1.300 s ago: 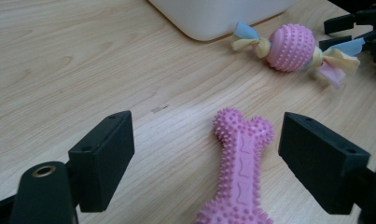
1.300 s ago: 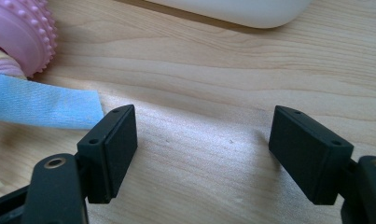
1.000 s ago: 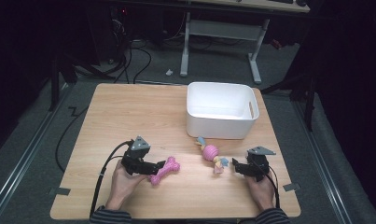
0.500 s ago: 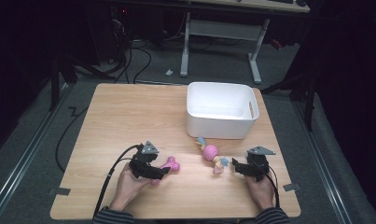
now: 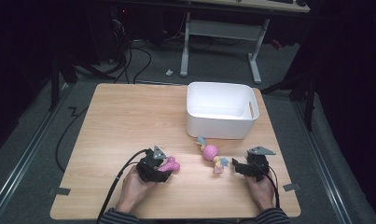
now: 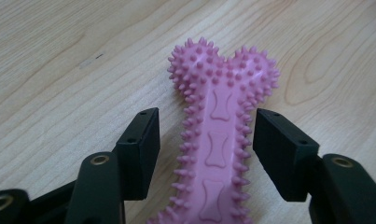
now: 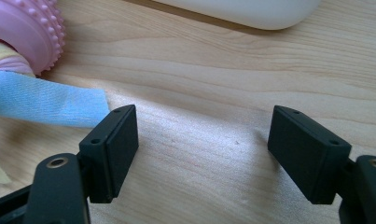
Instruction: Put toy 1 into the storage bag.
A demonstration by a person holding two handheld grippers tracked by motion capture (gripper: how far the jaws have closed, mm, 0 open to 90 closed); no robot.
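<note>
**Desk:** What was the step in hand?

**Photographer:** A pick-up, by the look of it. The left gripper (image 5: pixel 160 165) had just been closing around the pink spiked rubber bone-shaped chew toy (image 6: pixel 218 140), which lay flat on the pale wood-grain worktop (image 5: pixel 129 121) at about seven o'clock from the white rectangular plastic bin (image 5: pixel 221 110). In the left gripper view the toy's shaft ran between the jaws toward twelve o'clock, its knobbed end beyond their tips. A sliver of gap showed on either side, so the black pads were not yet pinching it.

**Desk:** And the next move?

**Photographer:** Judged from that gap, the jaws needed to finish closing squarely on the shaft before any lift. The soft spikes might give a little, so a firm, centred squeeze looked wise.

**Desk:** How were the hands posed?

**Photographer:** The left hand (image 5: pixel 134 186) came in from six o'clock, its gripper held low and angled toward two o'clock along the toy. The right gripper (image 5: pixel 239 169) rested low at about five o'clock from the bin, jaws spread over bare wood, pointing toward nine o'clock at the pink ridged ball toy with blue and yellow cloth strips (image 5: pixel 211 153), just beside it.
</note>
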